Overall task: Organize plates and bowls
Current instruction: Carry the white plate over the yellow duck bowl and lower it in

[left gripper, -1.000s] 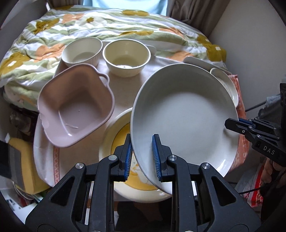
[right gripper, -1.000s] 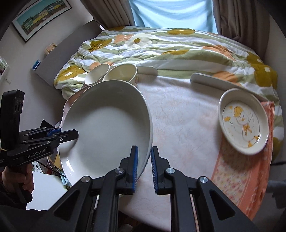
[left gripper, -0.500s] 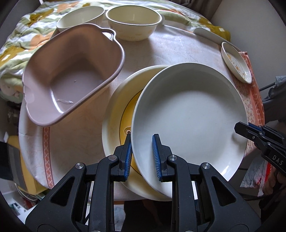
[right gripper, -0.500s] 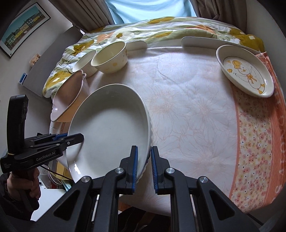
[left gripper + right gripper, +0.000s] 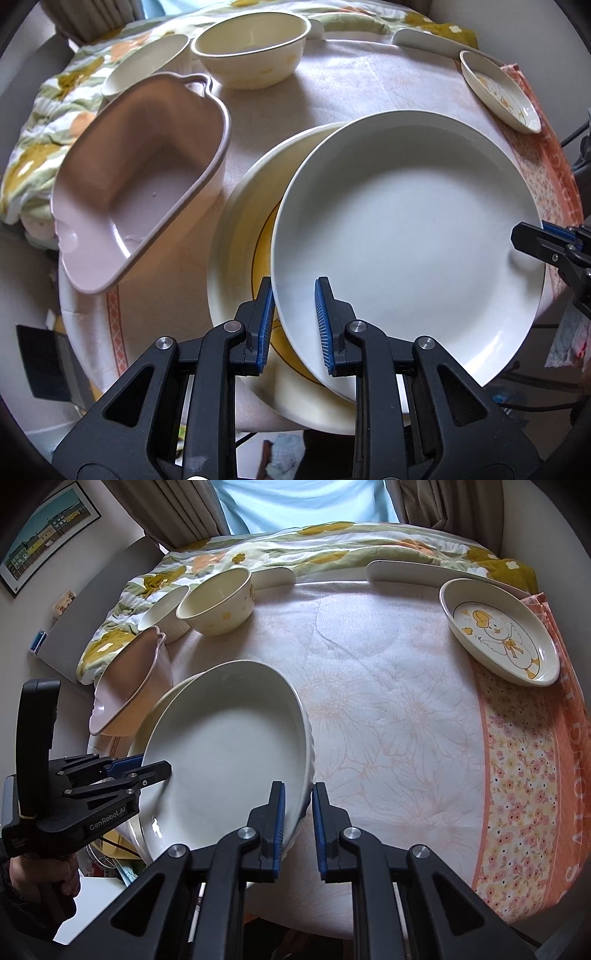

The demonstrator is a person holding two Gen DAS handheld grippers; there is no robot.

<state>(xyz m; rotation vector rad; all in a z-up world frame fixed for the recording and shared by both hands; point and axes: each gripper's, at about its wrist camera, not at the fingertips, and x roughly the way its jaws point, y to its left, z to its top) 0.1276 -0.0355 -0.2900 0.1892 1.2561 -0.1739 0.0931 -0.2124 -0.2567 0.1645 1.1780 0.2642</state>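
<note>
we hold the large white round ceramic plate [image 5: 402,236] by opposite rims, left gripper [image 5: 293,317] and right gripper [image 5: 298,821] both clamped on it, over the yellow-patterned cream plate [image 5: 236,258] at the table's [image 5: 388,701] near-left edge.

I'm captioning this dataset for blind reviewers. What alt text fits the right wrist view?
Both claws grip a large white plate by opposite rims, the right claw near, the left claw at left, over a yellow plate on a floral tablecloth. Behind sit a pink dish, two cream bowls and a duck plate.
</note>
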